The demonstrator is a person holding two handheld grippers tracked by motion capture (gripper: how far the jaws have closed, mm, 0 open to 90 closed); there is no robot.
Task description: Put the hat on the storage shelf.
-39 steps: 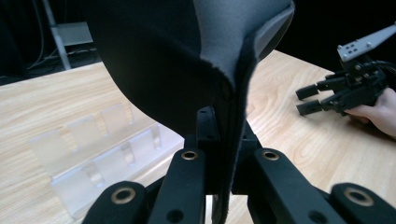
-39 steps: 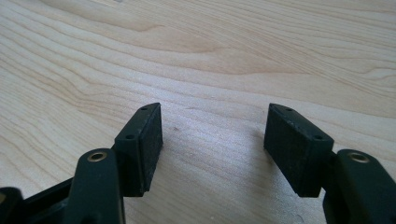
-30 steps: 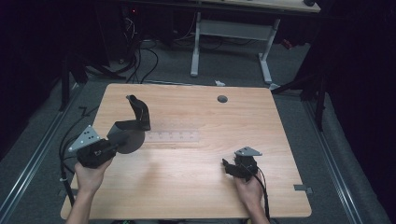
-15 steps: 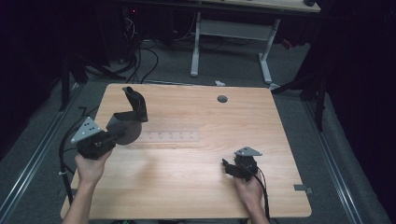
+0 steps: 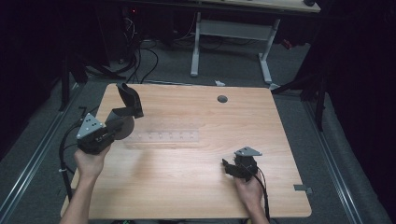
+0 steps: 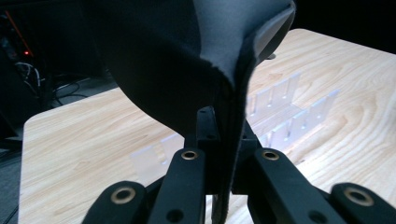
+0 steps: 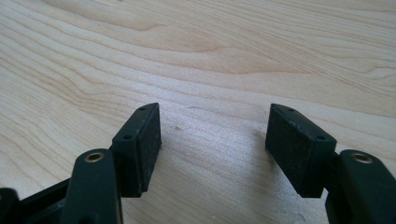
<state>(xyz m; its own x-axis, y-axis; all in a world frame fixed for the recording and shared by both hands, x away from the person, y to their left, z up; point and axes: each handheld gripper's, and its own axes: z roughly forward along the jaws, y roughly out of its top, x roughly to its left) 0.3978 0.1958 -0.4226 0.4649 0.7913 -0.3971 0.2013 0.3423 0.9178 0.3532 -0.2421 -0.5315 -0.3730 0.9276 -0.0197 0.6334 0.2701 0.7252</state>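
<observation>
Cloth [image 6: 187, 60], pinched at a thin fold by the left gripper [image 6: 224, 154] near the table's [image 5: 196, 186] left edge, could slip free, while the right gripper [image 7: 212, 140] gaped wide, empty.

A rectangular light wooden desk [image 5: 187, 186] with rounded corners and a round dark cable hole [image 5: 222, 99] near its far edge carries a clear plastic compartmented strip [image 5: 163, 137], lying flat left of centre. A small grey tab [image 5: 303, 188] sits at its near right edge.
</observation>
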